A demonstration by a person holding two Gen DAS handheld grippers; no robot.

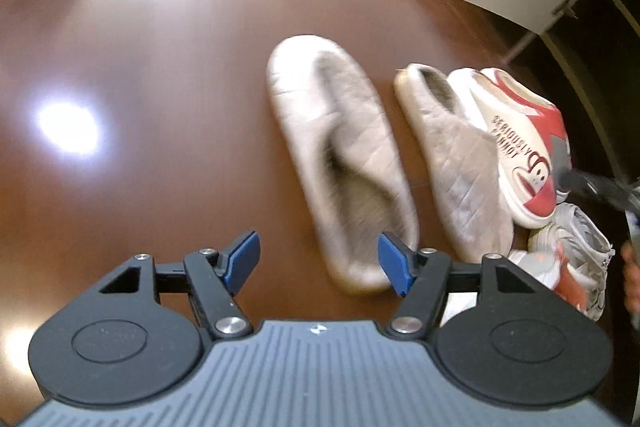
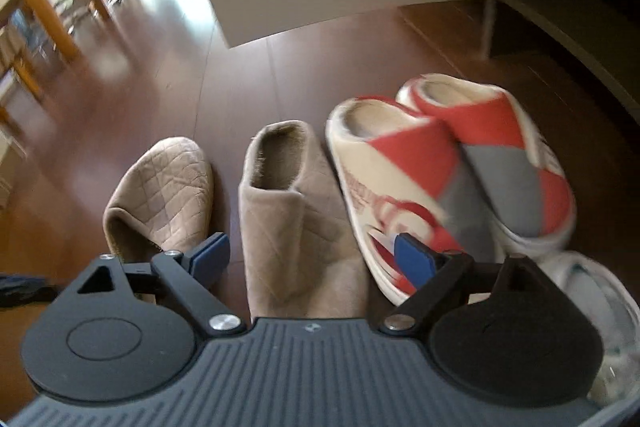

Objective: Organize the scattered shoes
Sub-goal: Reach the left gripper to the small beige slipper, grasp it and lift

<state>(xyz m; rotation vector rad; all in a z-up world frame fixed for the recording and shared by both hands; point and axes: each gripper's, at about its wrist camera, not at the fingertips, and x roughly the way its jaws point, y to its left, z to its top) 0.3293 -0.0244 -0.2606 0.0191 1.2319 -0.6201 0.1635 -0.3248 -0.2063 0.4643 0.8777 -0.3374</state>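
Right wrist: both grippers (image 2: 316, 259) (image 1: 320, 259) spread, empty; beige slippers (image 2: 296, 211) left of red-grey slippers (image 2: 400, 179).

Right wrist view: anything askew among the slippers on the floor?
Yes. The left beige slipper points opposite to its mate, toe away instead of heel. One red-and-grey slipper leans tilted against the other. Both grippers are open and empty.
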